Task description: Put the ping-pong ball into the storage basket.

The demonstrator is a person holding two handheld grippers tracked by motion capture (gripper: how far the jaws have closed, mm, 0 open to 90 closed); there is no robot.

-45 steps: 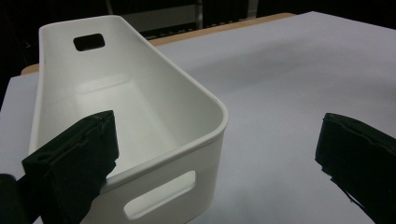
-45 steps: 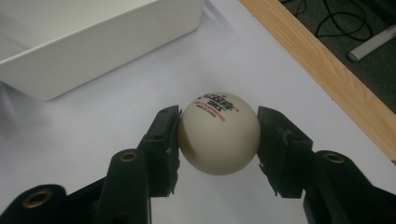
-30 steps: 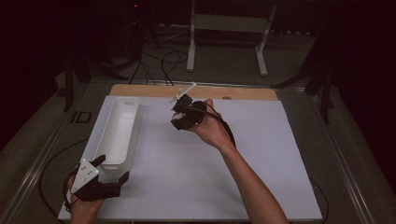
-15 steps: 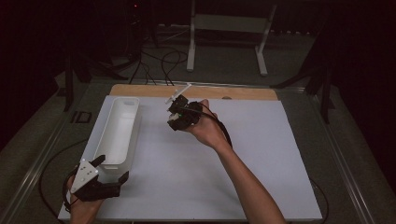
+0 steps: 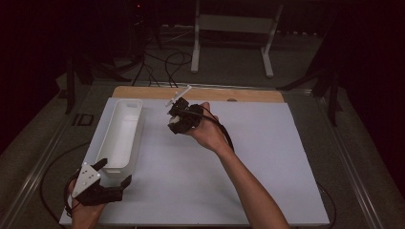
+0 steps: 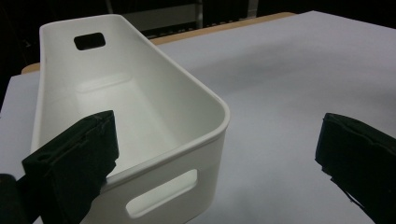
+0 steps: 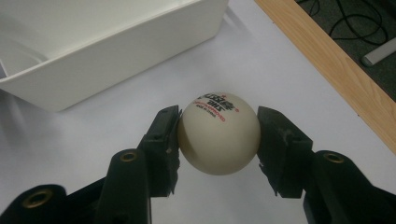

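Right tool (image 7: 218,137) pinching cream ball (image 7: 218,134), held above counter (image 5: 267,157), just beside white bin (image 5: 119,136). Left tool (image 6: 219,154) spread wide, jaws straddling bin's near corner, not gripping.

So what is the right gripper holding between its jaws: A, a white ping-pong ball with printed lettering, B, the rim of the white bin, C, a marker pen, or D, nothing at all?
A: in the right gripper view, the right gripper has both jaws pressed against the sides of a ping-pong ball with small printed lettering, held above the white table sheet beside the white bin.
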